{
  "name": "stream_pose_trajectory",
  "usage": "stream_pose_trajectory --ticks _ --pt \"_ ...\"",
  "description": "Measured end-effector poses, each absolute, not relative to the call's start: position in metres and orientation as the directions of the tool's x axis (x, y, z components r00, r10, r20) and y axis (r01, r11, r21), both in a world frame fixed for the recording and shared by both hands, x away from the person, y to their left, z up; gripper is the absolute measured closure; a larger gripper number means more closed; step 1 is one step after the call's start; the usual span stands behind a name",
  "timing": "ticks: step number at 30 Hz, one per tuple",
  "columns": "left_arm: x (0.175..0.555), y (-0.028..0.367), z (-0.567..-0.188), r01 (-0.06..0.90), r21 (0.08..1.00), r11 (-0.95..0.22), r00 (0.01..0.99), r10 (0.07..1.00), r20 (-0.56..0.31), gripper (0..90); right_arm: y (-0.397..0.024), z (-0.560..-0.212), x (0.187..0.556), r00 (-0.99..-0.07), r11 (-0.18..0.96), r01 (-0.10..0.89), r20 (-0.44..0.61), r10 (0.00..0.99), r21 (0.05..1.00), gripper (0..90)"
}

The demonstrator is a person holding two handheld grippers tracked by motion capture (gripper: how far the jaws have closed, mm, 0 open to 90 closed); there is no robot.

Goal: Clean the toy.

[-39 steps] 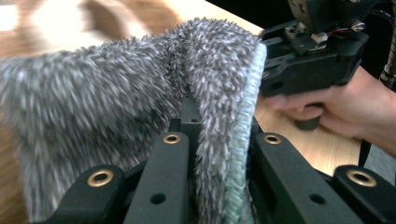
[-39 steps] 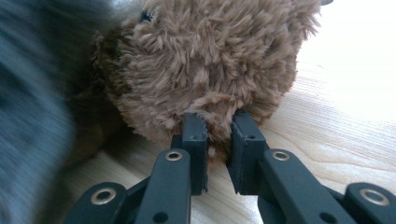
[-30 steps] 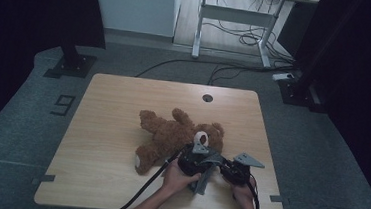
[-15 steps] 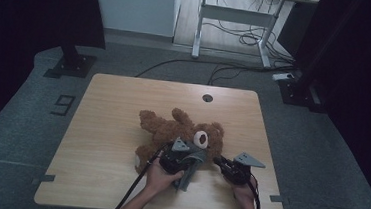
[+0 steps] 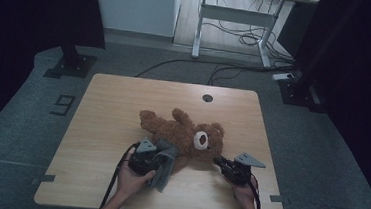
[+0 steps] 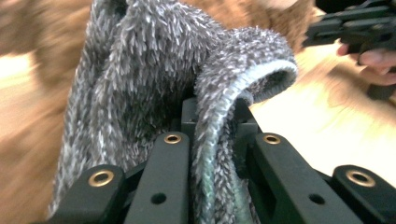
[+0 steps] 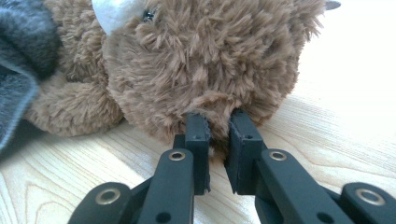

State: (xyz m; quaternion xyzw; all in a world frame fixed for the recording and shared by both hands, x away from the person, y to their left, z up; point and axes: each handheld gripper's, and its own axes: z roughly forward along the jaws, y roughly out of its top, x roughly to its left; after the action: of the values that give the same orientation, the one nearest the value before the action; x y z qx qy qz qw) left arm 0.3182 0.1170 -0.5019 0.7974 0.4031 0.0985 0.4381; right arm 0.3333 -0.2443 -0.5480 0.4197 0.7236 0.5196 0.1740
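At six o'clock on the wooden table (image 5: 103,108), two hands work side by side. The left gripper (image 5: 156,163) has its jaws clenched on a grey fuzzy cloth (image 6: 154,84); in the left gripper view the cloth's folded edge runs straight down between the two black jaws and bulges above them. From above, that cloth hangs just at the gripper's three o'clock side, touching the bear's lower body.

Over to the right gripper (image 7: 218,128): its jaws are pinched tight on a tuft of brown fur at the bottom of the teddy bear (image 7: 201,60), right below the head. The bear lies on its back mid-table, white muzzle facing up, head towards four o'clock, legs pointing off to ten o'clock.

Beyond, at twelve o'clock, a round cable hole (image 5: 207,97) sits in the tabletop. Grey carpet (image 5: 16,121) surrounds the table, cables (image 5: 239,38) trail across the floor under a white desk frame (image 5: 231,13), and the room is dim.
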Motion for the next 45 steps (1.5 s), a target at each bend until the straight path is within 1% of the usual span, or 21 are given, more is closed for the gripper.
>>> stream_pose_trajectory --ticks 2,3,4,6,14,17,19,22,27,30,31,32,33,35,39,45 --pt "0.317 0.129 -0.505 0.565 0.775 -0.283 0.640 0.743 -0.195 80.4 -0.244 -0.548 0.333 -0.587 0.106 0.426 0.185 0.788 0.898 79.9" --pt "0.316 0.141 -0.510 0.578 0.771 -0.268 0.625 0.752 -0.208 80.4 -0.244 -0.548 0.333 -0.587 0.105 0.426 0.186 0.788 0.899 79.8" --pt "0.316 0.141 -0.510 0.578 0.771 -0.268 0.625 0.752 -0.208 80.4 -0.244 -0.548 0.333 -0.587 0.105 0.426 0.186 0.788 0.899 79.8" --pt "0.315 0.155 -0.512 0.589 0.766 -0.256 0.614 0.758 -0.218 80.4 -0.244 -0.548 0.333 -0.589 0.104 0.424 0.187 0.786 0.899 79.8" --pt "0.310 0.171 -0.509 0.585 0.770 -0.255 0.597 0.778 -0.195 80.4 -0.245 -0.548 0.333 -0.593 0.102 0.427 0.193 0.782 0.899 79.8" --pt "0.308 0.172 -0.507 0.587 0.773 -0.241 0.590 0.781 -0.205 80.3 -0.245 -0.548 0.333 -0.593 0.100 0.426 0.194 0.781 0.899 79.8" --pt "0.306 0.166 -0.504 0.580 0.779 -0.236 0.602 0.769 -0.215 80.3 -0.245 -0.548 0.333 -0.592 0.099 0.427 0.194 0.782 0.899 79.8" --pt "0.304 0.149 -0.497 0.556 0.794 -0.246 0.647 0.728 -0.228 80.3 -0.245 -0.549 0.334 -0.590 0.102 0.431 0.194 0.784 0.897 79.8" --pt "0.307 0.104 -0.482 0.510 0.813 -0.280 0.713 0.667 -0.218 80.3 -0.245 -0.549 0.333 -0.591 0.104 0.429 0.192 0.783 0.897 79.8" --pt "0.309 0.075 -0.479 0.484 0.816 -0.317 0.744 0.639 -0.193 80.3 -0.245 -0.549 0.333 -0.591 0.103 0.430 0.194 0.783 0.897 79.8" --pt "0.311 0.066 -0.480 0.481 0.812 -0.331 0.751 0.633 -0.187 80.3 -0.245 -0.549 0.333 -0.591 0.103 0.430 0.193 0.783 0.897 79.8" --pt "0.311 0.066 -0.480 0.481 0.812 -0.331 0.751 0.633 -0.187 80.3 -0.245 -0.549 0.333 -0.591 0.104 0.430 0.193 0.783 0.897 79.8" --pt "0.319 0.050 -0.486 0.496 0.794 -0.353 0.754 0.628 -0.191 80.2 -0.245 -0.549 0.333 -0.591 0.104 0.431 0.194 0.783 0.897 79.8" --pt "0.326 0.040 -0.495 0.517 0.769 -0.377 0.750 0.633 -0.194 80.2 -0.245 -0.549 0.333 -0.592 0.104 0.431 0.194 0.782 0.896 79.8" --pt "0.331 0.039 -0.509 0.544 0.748 -0.381 0.739 0.639 -0.211 80.3 -0.245 -0.548 0.333 -0.595 0.108 0.430 0.192 0.781 0.896 79.8" --pt "0.327 0.068 -0.508 0.568 0.749 -0.342 0.714 0.658 -0.241 80.3 -0.246 -0.548 0.333 -0.599 0.107 0.428 0.193 0.777 0.897 79.8"
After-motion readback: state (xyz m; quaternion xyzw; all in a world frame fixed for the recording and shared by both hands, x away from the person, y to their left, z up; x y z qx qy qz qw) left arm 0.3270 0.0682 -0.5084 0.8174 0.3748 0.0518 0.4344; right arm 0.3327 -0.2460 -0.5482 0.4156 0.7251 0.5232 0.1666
